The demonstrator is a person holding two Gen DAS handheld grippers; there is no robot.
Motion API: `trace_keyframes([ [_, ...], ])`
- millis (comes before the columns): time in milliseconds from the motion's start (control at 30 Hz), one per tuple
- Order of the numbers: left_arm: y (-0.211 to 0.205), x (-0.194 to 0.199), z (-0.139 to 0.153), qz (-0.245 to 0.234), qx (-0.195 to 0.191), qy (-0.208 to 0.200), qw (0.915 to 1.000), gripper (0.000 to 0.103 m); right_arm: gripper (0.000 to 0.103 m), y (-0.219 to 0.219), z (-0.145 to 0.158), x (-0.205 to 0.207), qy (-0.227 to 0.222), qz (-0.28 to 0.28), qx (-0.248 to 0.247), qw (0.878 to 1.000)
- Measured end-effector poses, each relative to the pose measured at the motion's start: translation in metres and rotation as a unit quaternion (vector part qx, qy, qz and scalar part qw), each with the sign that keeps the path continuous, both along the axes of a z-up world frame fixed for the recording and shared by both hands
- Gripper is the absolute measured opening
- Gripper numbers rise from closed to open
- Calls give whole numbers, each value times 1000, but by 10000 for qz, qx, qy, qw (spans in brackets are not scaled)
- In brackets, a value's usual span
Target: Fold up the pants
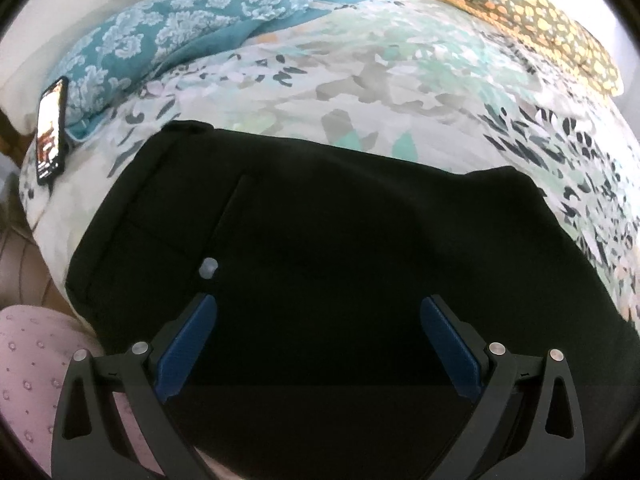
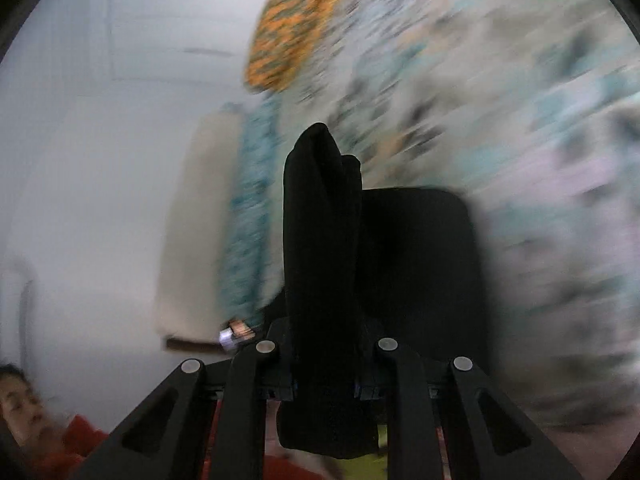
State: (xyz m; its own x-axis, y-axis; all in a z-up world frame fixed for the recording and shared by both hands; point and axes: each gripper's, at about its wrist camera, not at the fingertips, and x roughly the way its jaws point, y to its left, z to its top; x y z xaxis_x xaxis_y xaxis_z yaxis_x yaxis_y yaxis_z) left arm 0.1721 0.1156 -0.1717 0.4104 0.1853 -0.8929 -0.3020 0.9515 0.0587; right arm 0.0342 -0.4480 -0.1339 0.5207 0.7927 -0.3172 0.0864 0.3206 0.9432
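Bed (image 1: pixel 400 92): black pants (image 1: pixel 320 240) spread flat, waist end near phone (image 1: pixel 52 128). Fold underway, unfinished. Right gripper (image 2: pixel 326 392) clamped on bunched pants end, lifted. Left gripper (image 1: pixel 318 344) wide apart, empty, above pants.

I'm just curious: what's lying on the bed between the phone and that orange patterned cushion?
In the left wrist view, between the phone and the orange cushion lie a teal floral pillow, then bare patterned bedspread.

Home bedroom: bed (image 1: pixel 400 80) under floral cover, patterned pillows (image 1: pixel 168 36), phone (image 1: pixel 51 130) at edge.
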Motion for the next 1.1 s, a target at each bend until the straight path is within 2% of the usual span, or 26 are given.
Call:
trace_keyframes([
  [167, 5, -1, 3, 16, -82, -71, 9999, 102, 18, 127, -27, 47, -31, 536, 697, 9961],
  [267, 12, -2, 6, 104, -209, -118, 9997, 102, 18, 205, -38, 76, -66, 832, 512, 9952],
  [300, 14, -3, 7, 116, -260, -126, 9995, 102, 23, 235, -41, 85, -42, 974, 102, 9952],
  [333, 16, -3, 8, 119, -340, -138, 9993, 102, 34, 255, -41, 89, 43, 1107, -402, 9930],
  [367, 17, -4, 8, 112, -401, -147, 9990, 102, 47, 270, -41, 90, 142, 1268, -857, 9881],
  [400, 17, -4, 10, 100, -452, -158, 9988, 102, 69, 288, -40, 94, 281, 1496, -1181, 9813],
  [433, 17, -5, 11, 86, -496, -174, 9986, 102, 73, 289, -37, 95, 276, 1561, -1135, 9808],
  [467, 17, -7, 13, 51, -578, -210, 9981, 102, 73, 287, -28, 92, 113, 1556, -890, 9837],
  [533, 17, -10, 19, -56, -831, -309, 9960, 102, 79, 268, -10, 82, -201, 1316, -809, 9878],
  [567, 16, -10, 22, -138, -998, -351, 9943, 102, 83, 255, 0, 75, -346, 1134, -928, 9886],
  [633, 5, -12, 28, -519, -1553, -428, 9856, 102, 93, 215, 20, 54, -637, 618, -1391, 9863],
  [733, -28, -18, 38, -1365, -2072, -389, 9679, 101, 94, 174, 31, 21, -767, 116, -1992, 9769],
  [800, -67, -29, 47, -2133, -2046, -397, 9545, 100, 94, 162, 28, -2, -737, -124, -2407, 9677],
  [833, -79, -32, 49, -2340, -1943, -395, 9518, 98, 94, 157, 24, -9, -710, -191, -2516, 9650],
  [900, -109, -38, 48, -2737, -1602, -288, 9479, 80, 94, 152, 13, -26, -639, -306, -2637, 9620],
  [967, -127, -37, 39, -2884, -1514, -16, 9455, 74, 94, 150, 7, -34, -500, -297, -2570, 9647],
  [1033, -133, -34, 28, -2824, -1539, 190, 9467, 73, 94, 154, 9, -34, -551, -296, -2517, 9658],
  [1100, -140, -31, 17, -2814, -1612, 401, 9451, 63, 94, 161, 21, -31, -840, -253, -2763, 9571],
])
